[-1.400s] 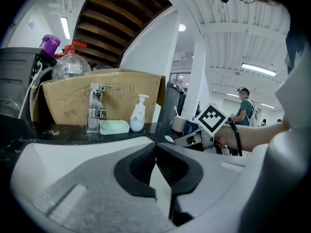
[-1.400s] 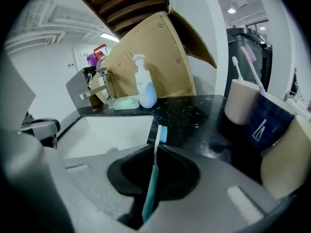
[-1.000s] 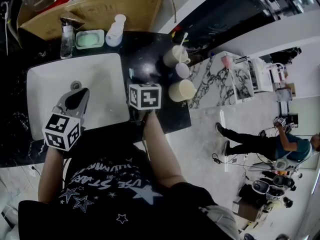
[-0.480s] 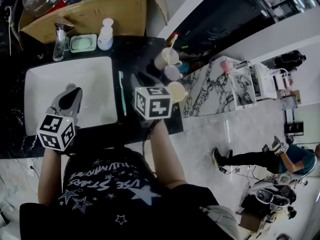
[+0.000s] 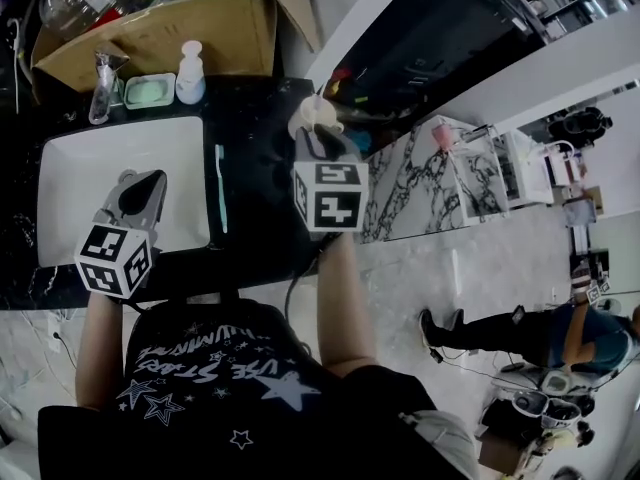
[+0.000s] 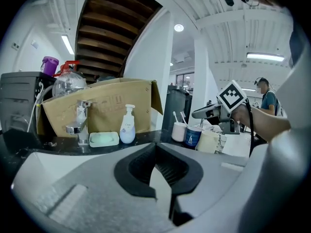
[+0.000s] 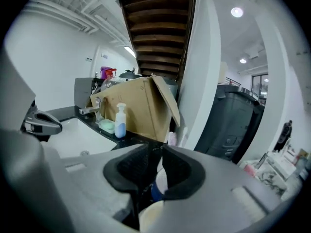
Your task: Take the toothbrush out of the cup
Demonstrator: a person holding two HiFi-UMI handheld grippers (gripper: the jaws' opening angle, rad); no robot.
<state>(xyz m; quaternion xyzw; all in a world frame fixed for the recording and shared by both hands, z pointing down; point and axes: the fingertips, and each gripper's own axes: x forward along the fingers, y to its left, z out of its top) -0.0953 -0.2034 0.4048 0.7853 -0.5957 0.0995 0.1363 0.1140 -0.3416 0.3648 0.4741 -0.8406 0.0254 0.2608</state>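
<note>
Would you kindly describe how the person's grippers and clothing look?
Both the left gripper and right gripper have light grey bodies with black ribbed pads lining the jaws. Each carries a white cube with black square markers. The person wears a black T-shirt printed with white stars.

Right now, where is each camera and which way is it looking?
Head view: on the person's head, facing steeply down at the sink; shows both arms, the left gripper and right gripper.
Left gripper view: on the left gripper, facing the faucet and cups; shows its shut jaws.
Right gripper view: on the right gripper, facing the cardboard box; shows its jaws, just opened wider, gripping nothing.
Shared: both gripper views see the soap bottle.
</note>
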